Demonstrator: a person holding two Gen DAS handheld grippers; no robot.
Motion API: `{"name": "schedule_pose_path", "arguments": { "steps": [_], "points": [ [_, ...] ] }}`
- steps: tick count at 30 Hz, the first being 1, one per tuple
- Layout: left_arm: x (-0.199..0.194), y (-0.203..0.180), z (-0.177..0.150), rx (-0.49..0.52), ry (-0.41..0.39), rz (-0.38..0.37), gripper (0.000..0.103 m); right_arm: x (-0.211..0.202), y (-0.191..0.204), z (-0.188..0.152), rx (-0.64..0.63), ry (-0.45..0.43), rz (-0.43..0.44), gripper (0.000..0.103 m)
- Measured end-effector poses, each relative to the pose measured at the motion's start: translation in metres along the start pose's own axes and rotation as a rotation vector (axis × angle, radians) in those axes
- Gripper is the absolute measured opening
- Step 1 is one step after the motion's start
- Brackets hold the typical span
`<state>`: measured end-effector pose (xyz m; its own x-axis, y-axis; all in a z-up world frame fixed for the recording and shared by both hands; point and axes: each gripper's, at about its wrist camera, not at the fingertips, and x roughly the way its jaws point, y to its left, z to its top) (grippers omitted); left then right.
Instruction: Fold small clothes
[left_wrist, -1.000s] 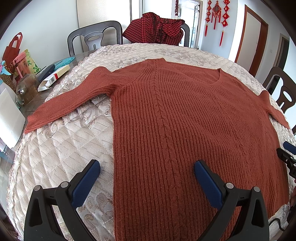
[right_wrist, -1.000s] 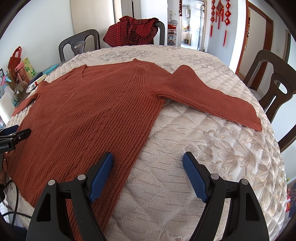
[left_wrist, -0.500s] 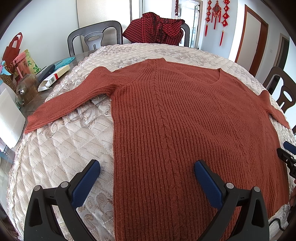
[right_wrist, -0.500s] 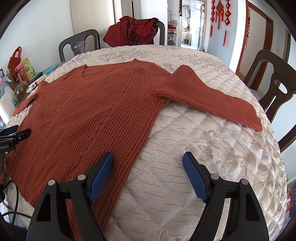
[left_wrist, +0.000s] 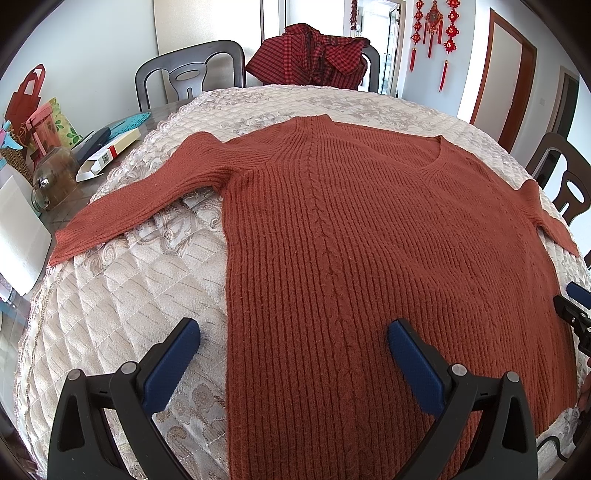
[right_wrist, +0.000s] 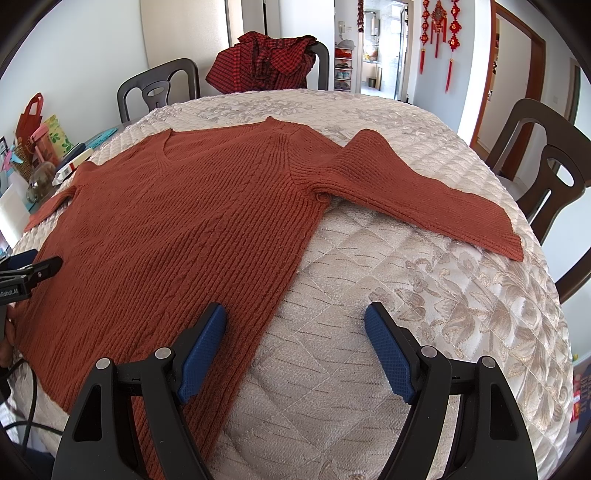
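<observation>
A rust-red knit sweater (left_wrist: 369, 236) lies flat and spread on the quilted cream table cover, V-neck at the far side, both sleeves stretched out. My left gripper (left_wrist: 293, 339) is open and empty, hovering over the sweater's left hem edge. My right gripper (right_wrist: 295, 325) is open and empty over the sweater's (right_wrist: 184, 229) right hem edge, its left finger above the knit, its right finger above the cover. The right sleeve (right_wrist: 424, 192) lies out to the right. Each gripper's tip shows at the edge of the other view.
Dark chairs (left_wrist: 188, 74) ring the table; one holds a red checked garment (left_wrist: 314, 55). A glass jar (left_wrist: 51, 181), boxes and bags sit on the bare table at the left. Another chair (right_wrist: 546, 166) stands at the right.
</observation>
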<state>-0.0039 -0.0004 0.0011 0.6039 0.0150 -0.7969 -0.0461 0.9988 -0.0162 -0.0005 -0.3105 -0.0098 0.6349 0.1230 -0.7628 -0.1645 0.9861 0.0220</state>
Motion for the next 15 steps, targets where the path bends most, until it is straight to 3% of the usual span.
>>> {"name": "schedule_pose_path", "arguments": {
  "steps": [15],
  "points": [
    [0.0029,0.0029,0.0021,-0.004,0.014,0.005,0.103,0.0005,0.0002,0.0009,-0.004,0.005,0.000,0.078]
  ]
}}
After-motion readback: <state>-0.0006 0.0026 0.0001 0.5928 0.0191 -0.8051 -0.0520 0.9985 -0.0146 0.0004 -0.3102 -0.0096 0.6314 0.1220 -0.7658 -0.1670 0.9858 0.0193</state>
